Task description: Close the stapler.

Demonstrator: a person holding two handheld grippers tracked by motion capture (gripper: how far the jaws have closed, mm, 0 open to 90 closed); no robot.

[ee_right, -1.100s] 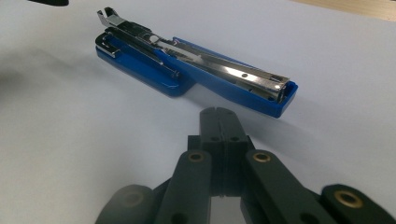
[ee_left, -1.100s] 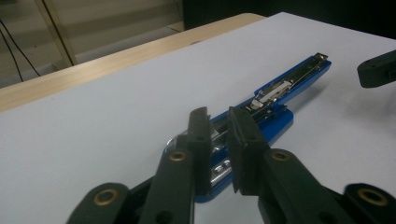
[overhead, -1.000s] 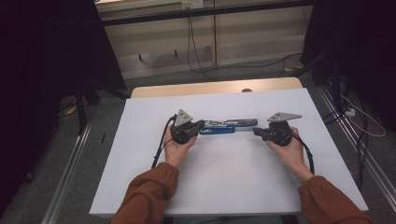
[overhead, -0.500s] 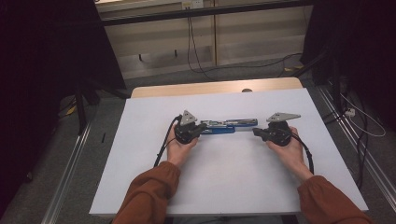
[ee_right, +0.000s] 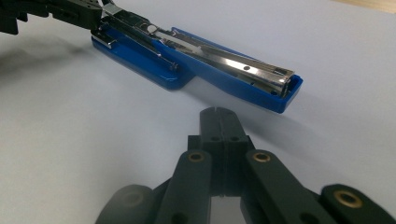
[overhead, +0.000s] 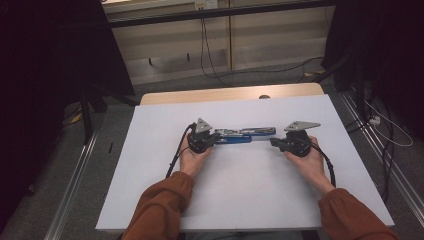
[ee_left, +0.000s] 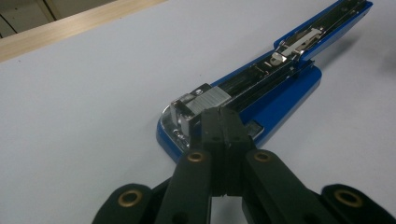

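The left gripper [ee_left: 223, 122] has its jaws pressed flat together with nothing between them, their tips resting against the metal front end of the blue stapler [ee_left: 261, 88]; whether they push on it or merely touch cannot be told; the right gripper [ee_right: 219, 122] likewise has its jaws closed on nothing, poised just short of the stapler's [ee_right: 196, 56] far blue tip, with a strip of bare surface between.

The stapler [overhead: 242, 135] lies swung fully open, its blue base beside the left gripper [overhead: 216, 139] and its top arm folded back towards the right gripper [overhead: 274, 142], so the staple channel faces up and lies bare; it sits near the middle of the white table [overhead: 240, 200], lengthwise between the two hands.

Opening seems done; what is left, by my reading, is whatever the open channel is for, loading or clearing, and then folding the arm back over the base and shutting it; neither gripper has a hold yet for that.
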